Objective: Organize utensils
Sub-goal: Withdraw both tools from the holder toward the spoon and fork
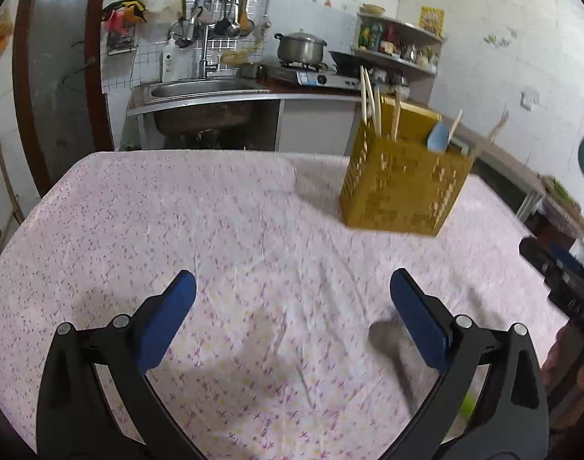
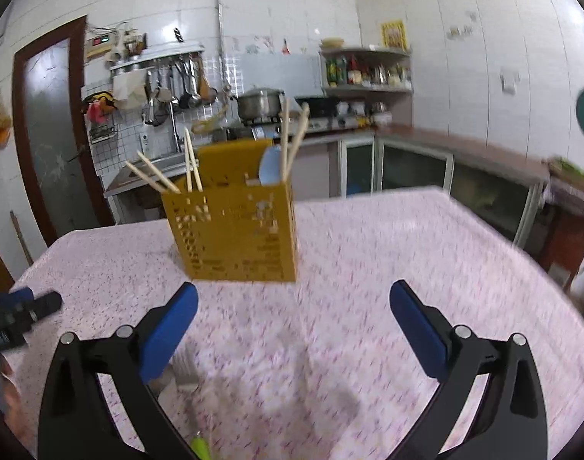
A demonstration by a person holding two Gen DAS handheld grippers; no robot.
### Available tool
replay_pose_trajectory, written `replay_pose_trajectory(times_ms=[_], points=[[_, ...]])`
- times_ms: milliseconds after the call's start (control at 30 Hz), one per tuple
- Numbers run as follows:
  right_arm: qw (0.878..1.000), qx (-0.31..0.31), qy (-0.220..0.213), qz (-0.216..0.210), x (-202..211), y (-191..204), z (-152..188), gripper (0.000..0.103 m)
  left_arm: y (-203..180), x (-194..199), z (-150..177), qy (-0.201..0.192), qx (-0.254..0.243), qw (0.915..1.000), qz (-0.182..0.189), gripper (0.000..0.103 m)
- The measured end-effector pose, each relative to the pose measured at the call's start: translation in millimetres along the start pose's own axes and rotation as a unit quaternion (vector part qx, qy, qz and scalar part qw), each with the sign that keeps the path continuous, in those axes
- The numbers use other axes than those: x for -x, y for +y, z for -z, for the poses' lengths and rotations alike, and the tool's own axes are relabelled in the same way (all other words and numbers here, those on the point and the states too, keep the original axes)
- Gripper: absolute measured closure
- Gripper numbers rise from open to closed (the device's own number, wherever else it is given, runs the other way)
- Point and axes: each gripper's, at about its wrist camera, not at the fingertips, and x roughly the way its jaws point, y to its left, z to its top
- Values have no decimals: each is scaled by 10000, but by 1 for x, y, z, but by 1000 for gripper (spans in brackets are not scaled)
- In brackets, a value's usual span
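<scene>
Pink floral tablecloth [image 1: 215, 230] lies bare before you; your left gripper [image 1: 292, 303] and right gripper [image 2: 293, 310] gape empty, yellow utensil caddy [image 2: 234, 234] ahead.

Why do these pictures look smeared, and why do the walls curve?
Left wrist view: motion blur smears the yellow utensil holder and tablecloth; the fisheye lens bends the door frame. Right wrist view: the tablecloth is streaked, the wall tiles bow, the corners go dark.

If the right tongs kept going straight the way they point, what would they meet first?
Probably the yellow perforated plastic utensil holder, which stands just left of the line between the open right tongs. Only pink patterned tablecloth lies before it; depth is unclear.
</scene>
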Motion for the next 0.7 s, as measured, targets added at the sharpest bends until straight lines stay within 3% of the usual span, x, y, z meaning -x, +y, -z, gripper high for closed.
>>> replay_pose_trajectory(times_ms=[100, 267, 367, 533, 700], points=[[9997, -142, 176, -79, -11, -2, 17, 5, 3, -8, 16, -18, -17, 9999, -124, 5], [9990, 411, -5, 184, -14, 10, 30, 5, 16, -17, 22, -52, 147, 9997, -197, 5], [9989, 470, 0, 86, -14, 15, 34, 5, 20, -24, 17, 15, 85, 9996, -251, 5], [9954, 841, 462, -34, -22, 30, 43, 5, 24, -35, 21, 518, 287, 9982, -124, 5], [9900, 937, 994, -345, -28, 42, 51, 6, 19, -40, 27, 704, 193, 9973, -73, 5]])
